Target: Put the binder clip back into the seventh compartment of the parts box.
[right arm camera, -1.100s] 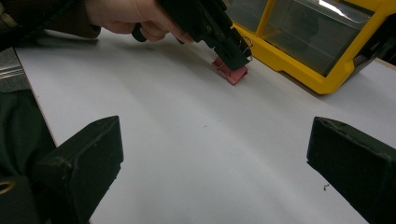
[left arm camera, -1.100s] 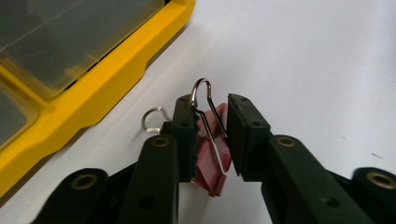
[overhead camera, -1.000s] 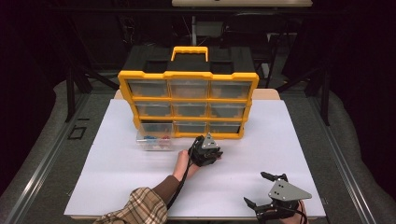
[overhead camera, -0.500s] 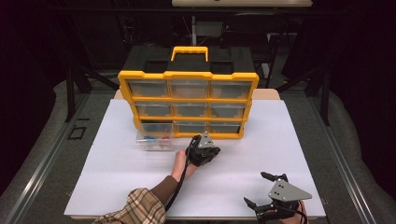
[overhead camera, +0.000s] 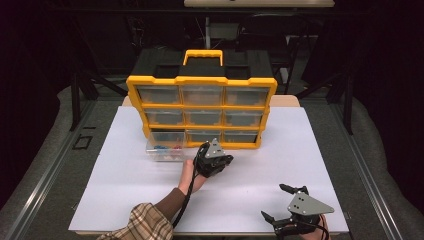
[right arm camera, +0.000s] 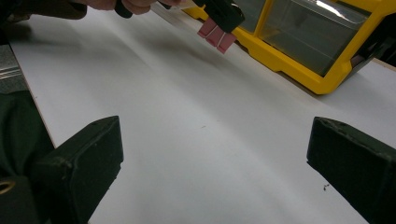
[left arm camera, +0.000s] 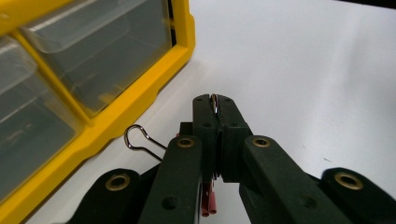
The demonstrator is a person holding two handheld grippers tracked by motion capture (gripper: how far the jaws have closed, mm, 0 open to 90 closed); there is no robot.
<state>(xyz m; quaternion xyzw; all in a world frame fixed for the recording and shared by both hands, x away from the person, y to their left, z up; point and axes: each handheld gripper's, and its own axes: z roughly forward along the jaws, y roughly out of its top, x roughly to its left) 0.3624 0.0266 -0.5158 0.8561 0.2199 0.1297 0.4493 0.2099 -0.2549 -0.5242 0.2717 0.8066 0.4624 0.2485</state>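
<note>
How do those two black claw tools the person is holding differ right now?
The left gripper has its jaws shut on a small binder clip with wire handles; the right gripper has its jaws spread wide with nothing between them. The left gripper is up by the yellow organizer; the right gripper sits near the table's front edge. Both have black jaws and a grey plate on top.

A lab recording bench: a white table [overhead camera: 125, 200] ringed by dark frame struts [overhead camera: 77, 95], bearing a yellow parts organizer [overhead camera: 202, 112].
</note>
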